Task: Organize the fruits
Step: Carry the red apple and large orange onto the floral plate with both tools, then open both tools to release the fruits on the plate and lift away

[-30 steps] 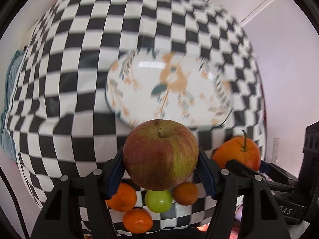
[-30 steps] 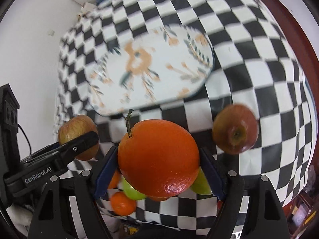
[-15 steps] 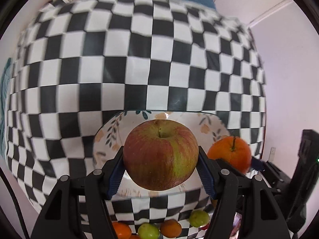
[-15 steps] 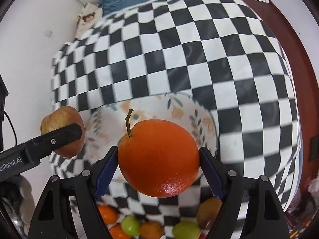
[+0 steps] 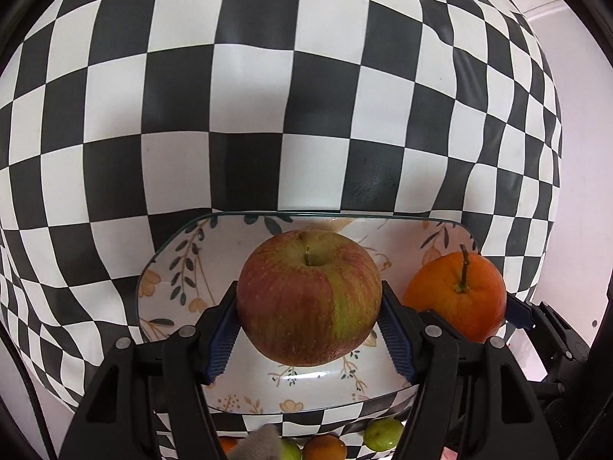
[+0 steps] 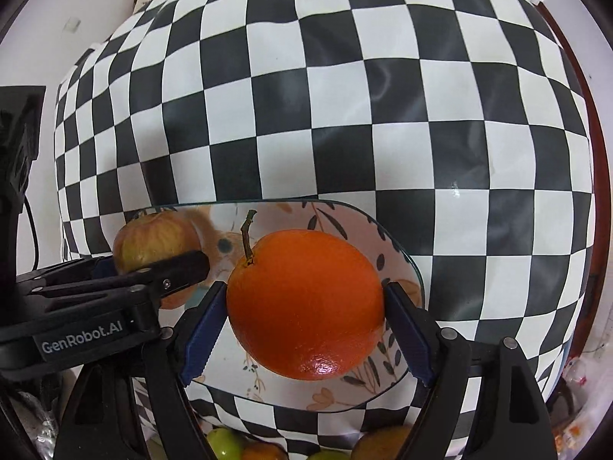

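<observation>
Our left gripper (image 5: 308, 329) pointed steeply down and clasped the apple (image 5: 308, 298) between its blue pads, stem up, over the flowered plate (image 5: 180, 287). Beside it on the right, the orange (image 5: 456, 299) sat in our other tool. The plate lay on a black-and-white checked tablecloth (image 5: 249, 96) by a pale wall. Small green and orange fruits (image 5: 383, 434) at the bottom edge were cut off and half hidden by the fingers.

Our right gripper (image 6: 304, 329), also tipped down, had the orange (image 6: 304, 303) between its pads as the jaws were opening; the right pad showed a slight gap. The apple (image 6: 153, 239) was left, behind the left gripper's finger (image 6: 168, 274). More fruits (image 6: 226, 446) below were hard to make out.
</observation>
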